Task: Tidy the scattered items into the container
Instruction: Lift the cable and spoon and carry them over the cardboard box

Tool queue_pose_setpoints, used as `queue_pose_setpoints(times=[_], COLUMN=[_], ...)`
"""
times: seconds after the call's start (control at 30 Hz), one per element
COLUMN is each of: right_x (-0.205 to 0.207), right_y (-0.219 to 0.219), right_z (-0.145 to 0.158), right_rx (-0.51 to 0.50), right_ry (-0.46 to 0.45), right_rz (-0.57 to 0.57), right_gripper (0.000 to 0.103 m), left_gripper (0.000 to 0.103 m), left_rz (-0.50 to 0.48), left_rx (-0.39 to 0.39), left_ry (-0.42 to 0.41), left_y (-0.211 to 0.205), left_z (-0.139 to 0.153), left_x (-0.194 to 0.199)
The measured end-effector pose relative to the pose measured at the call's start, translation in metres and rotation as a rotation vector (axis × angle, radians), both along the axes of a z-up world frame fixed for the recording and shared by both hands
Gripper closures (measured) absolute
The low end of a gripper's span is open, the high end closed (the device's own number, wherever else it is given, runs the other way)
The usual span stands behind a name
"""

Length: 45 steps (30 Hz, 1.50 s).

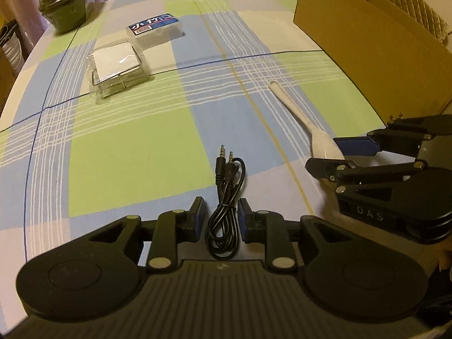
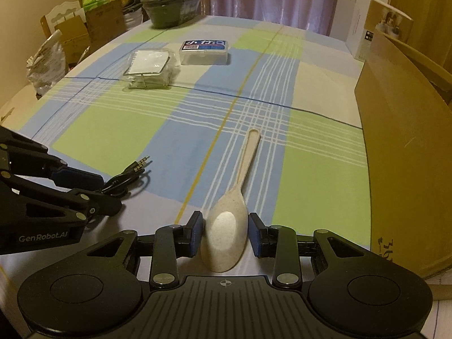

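The coiled black audio cable (image 1: 224, 197) lies on the plaid-clothed surface (image 1: 127, 155) between the pads of the left claw (image 1: 220, 220), which stands narrowly parted around it without touching; the beige spoon (image 2: 228, 226) lies bowl-first between the pads of the right claw (image 2: 226, 234), likewise parted, the left pad just against the bowl. The cardboard box (image 2: 404, 147) stands at the right edge; farther back lie a clear plastic pack (image 1: 117, 67), a labelled white case (image 1: 154, 29) and a dark wrapped bowl (image 1: 65, 5).

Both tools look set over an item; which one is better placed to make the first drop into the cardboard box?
Right, probably. The right tool brackets the spoon bowl, with the cardboard box directly beside it. The left tool straddles the black audio cable, farther from the box.
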State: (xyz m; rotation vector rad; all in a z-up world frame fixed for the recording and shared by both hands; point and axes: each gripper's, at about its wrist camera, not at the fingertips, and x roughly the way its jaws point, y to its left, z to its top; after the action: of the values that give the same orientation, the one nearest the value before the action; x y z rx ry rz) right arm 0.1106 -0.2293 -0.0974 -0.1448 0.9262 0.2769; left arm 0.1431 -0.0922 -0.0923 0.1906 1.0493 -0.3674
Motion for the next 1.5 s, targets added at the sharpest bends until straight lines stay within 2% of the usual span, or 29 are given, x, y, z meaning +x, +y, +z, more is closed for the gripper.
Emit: queue_pose_setpoints(times=[0.17,0.23,0.47,0.7,0.87,1.07,1.2,1.27,1.43,1.47,1.5], right_x=[-0.002,-0.002,-0.001,-0.012,-0.017,-0.02,-0.019,-0.02,-0.021,-0.021,-0.022], right_y=[-0.003,-0.004,-0.011,-0.016,-0.016,-0.018,-0.019,-0.018,-0.019,-0.019,-0.019], right_z=[0.0,0.0,0.003,0.017,0.015,0.005,0.003,0.003,0.002,0.002,0.002], right_rx=[0.013,0.017,0.045,0.053,0.041,0.0,-0.006,-0.011,-0.004,-0.002,-0.002], right_ry=[-0.005,-0.005,0.015,-0.012,0.0,0.004,-0.001,-0.005,-0.007,-0.007,-0.007], right_rz=[-0.014,-0.015,-0.042,-0.046,-0.047,-0.056,-0.058,-0.056,-0.06,-0.061,-0.061], right_gripper=[0.066,0.066,0.067,0.067,0.067,0.067,0.067,0.066,0.066,0.066,0.066], left_gripper=[0.082,0.089,0.09,0.091,0.092,0.093,0.09,0.083,0.083,0.09,0.092], left_rz=[-0.035,-0.04,-0.003,0.025,0.032,0.031,0.027,0.024,0.011,0.01,0.011], left_rx=[0.018,0.02,0.001,-0.018,-0.028,-0.026,-0.007,0.014,0.032,0.03,0.023], left_ry=[0.011,0.017,0.026,0.022,0.02,0.037,0.032,0.029,0.043,0.046,0.05], left_y=[-0.006,-0.007,-0.005,-0.003,-0.002,-0.002,-0.004,-0.005,-0.007,-0.007,-0.006], left_z=[0.0,0.0,0.006,0.015,0.02,0.013,0.009,0.008,0.003,0.003,0.003], left_x=[0.004,0.005,0.002,-0.001,-0.006,-0.009,-0.011,-0.01,-0.006,-0.005,-0.005])
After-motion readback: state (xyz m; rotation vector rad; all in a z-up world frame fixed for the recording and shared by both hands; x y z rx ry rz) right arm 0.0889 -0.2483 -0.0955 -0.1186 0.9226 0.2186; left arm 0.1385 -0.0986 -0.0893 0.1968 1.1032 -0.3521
